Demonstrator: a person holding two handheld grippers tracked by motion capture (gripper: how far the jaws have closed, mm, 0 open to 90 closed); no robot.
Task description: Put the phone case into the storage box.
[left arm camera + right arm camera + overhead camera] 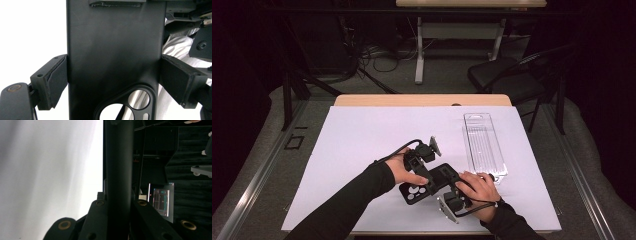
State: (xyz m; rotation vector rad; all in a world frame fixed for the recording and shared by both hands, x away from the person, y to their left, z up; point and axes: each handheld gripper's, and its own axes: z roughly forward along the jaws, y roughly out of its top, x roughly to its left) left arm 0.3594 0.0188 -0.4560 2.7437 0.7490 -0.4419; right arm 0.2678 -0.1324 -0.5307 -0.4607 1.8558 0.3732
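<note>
Black and matte, the phone case (427, 186) lies near the front edge of the white tabletop (362, 145), held between both tools. Its smooth back has a rounded camera opening with circular cut-outs; no brand or writing can be read on it. The left tool (426, 176) clamps the case across its width, padded jaws pressed against its two long edges. The right tool (451, 189) pinches the thin edge of the case, jaws drawn tight on it. Just to the right lies a clear, ribbed plastic blister pack (483, 145), long and rectangular.
</note>
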